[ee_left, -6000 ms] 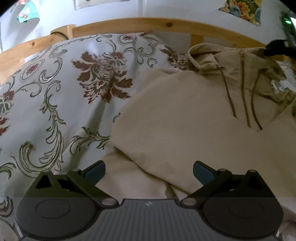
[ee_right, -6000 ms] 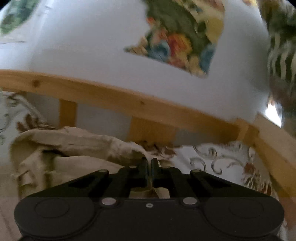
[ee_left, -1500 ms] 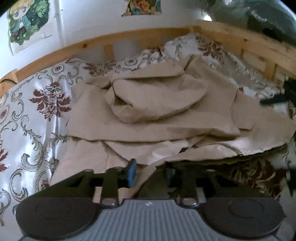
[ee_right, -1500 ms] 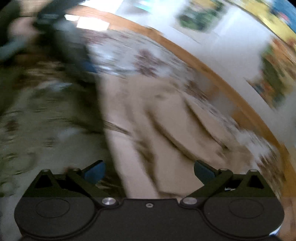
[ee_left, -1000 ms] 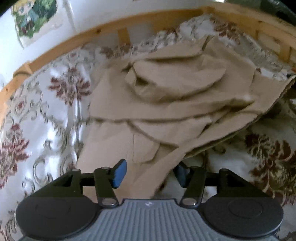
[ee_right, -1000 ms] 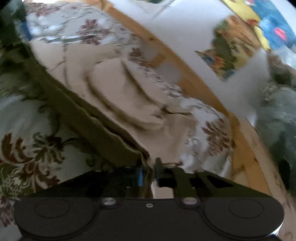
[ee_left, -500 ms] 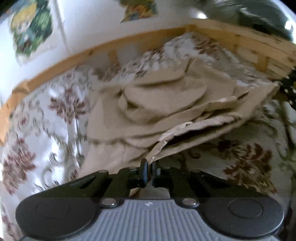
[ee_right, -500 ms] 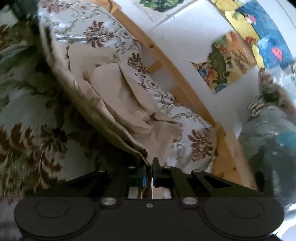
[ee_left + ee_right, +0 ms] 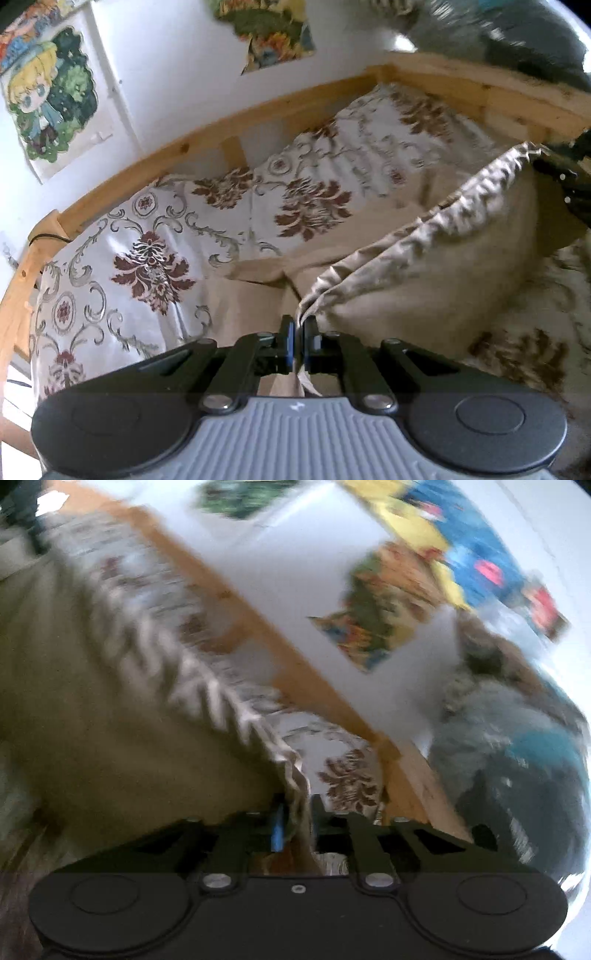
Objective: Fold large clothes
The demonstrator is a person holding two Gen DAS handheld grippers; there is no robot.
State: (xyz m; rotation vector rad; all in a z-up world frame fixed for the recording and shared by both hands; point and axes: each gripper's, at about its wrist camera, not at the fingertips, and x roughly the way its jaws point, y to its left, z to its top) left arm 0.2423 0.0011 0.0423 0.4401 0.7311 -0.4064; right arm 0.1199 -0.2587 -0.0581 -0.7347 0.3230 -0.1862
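Nearest, left tool (image 9: 298,334): jaws pinched tight on the beige garment's (image 9: 424,258) ribbed hem, bottom centre of frame. Right tool (image 9: 295,821): jaws opening, hem fabric between them; grip unclear in the blur. Garment lifted, sagging from lower centre to upper right. Beyond: floral bedspread (image 9: 155,254), wooden bed rail (image 9: 229,122), wall posters (image 9: 48,96).

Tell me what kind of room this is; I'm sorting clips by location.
Most likely a bedroom: a wooden bed frame around a floral bedspread, cartoon posters on the white wall, and a beige garment being folded on the bed.
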